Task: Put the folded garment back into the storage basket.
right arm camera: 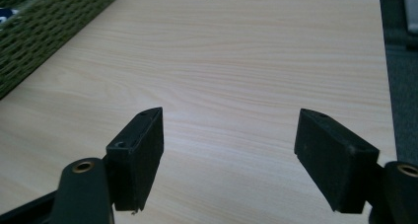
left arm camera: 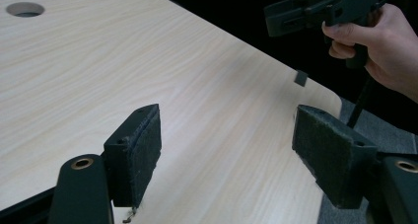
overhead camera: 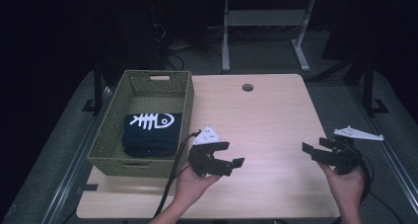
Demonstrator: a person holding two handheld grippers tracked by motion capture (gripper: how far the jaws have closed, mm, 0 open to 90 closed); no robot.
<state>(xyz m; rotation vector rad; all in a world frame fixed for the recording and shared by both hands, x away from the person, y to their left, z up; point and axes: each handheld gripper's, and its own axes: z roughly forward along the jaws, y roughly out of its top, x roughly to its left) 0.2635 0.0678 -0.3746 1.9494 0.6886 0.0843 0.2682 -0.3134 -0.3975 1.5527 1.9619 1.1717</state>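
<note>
My left gripper [overhead camera: 231, 154] hovers over the near left part of the light wooden table [overhead camera: 268, 110], held in a hand, jaws open and empty. Its own view shows both padded jaws wide apart [left arm camera: 226, 145] over bare wood. My right gripper [overhead camera: 315, 146] is at the table's near right edge, also open with nothing between its jaws [right arm camera: 229, 150]. The left gripper view catches the right gripper [left arm camera: 305, 12] and the hand [left arm camera: 379, 41] holding it at the upper right. A green woven basket [overhead camera: 106, 135] stands at the table's left and holds a folded dark garment [overhead camera: 150, 130] with a white fish-skeleton print.
A round cable hole [overhead camera: 247, 87] sits near the table's far edge. The basket's wall [right arm camera: 44, 21] shows at the upper left of the right gripper view. Beyond the table stands a white desk frame [overhead camera: 226, 36] on a dark floor.
</note>
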